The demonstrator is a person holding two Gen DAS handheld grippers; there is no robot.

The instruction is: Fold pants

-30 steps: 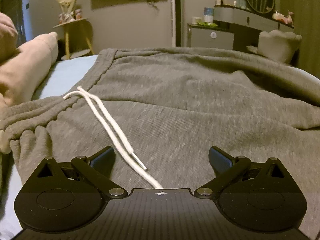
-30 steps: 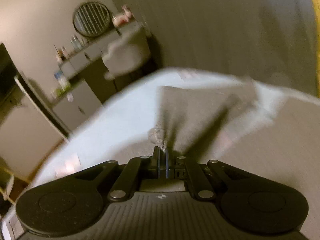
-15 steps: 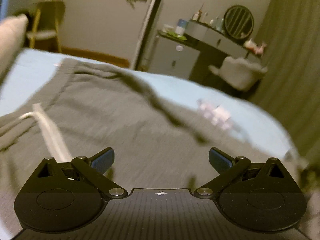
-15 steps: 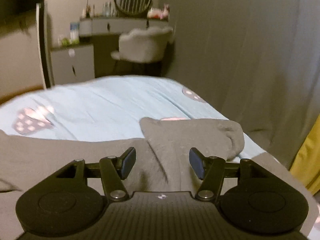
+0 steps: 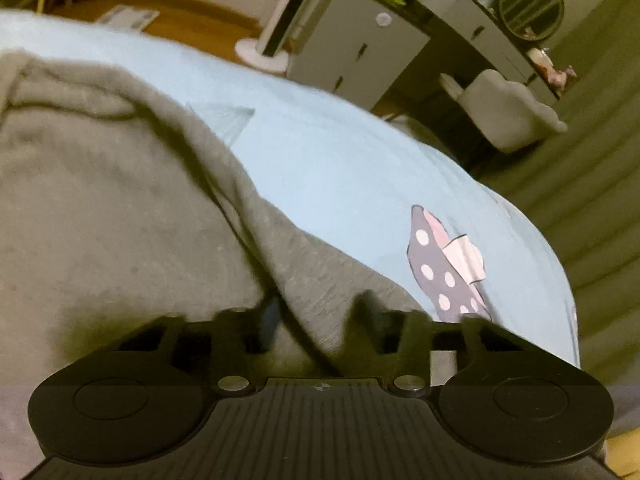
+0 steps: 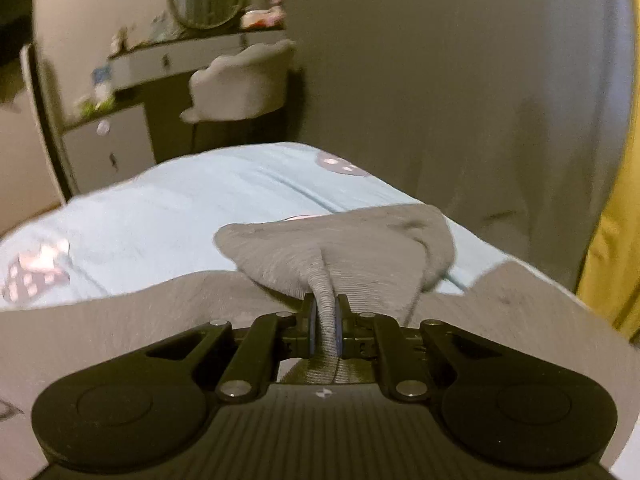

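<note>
Grey sweatpants (image 5: 120,200) lie spread over a light blue bed sheet (image 5: 340,168). In the left wrist view my left gripper (image 5: 320,316) straddles a raised fold at the pants' edge. Its jaws are closing, blurred by motion, with the grey fabric between them. In the right wrist view the pants' leg end (image 6: 340,240) lies near the bed's far corner. My right gripper (image 6: 325,322) is shut on a pinched ridge of that grey fabric, which runs up between the blue pads (image 6: 311,326).
A grey dresser (image 5: 360,48) with a round mirror (image 5: 530,4), a pale padded chair (image 5: 508,112) and a fan stand (image 5: 262,50) are beyond the bed. A curtain (image 6: 460,80) hangs close to the bed's far side, with yellow fabric (image 6: 612,260) at the right.
The left gripper swung right from the drawstring waist to the pants' edge by the sheet, and its wide jaws narrowed around a fold. The right gripper opened, then shut on the leg end.
</note>
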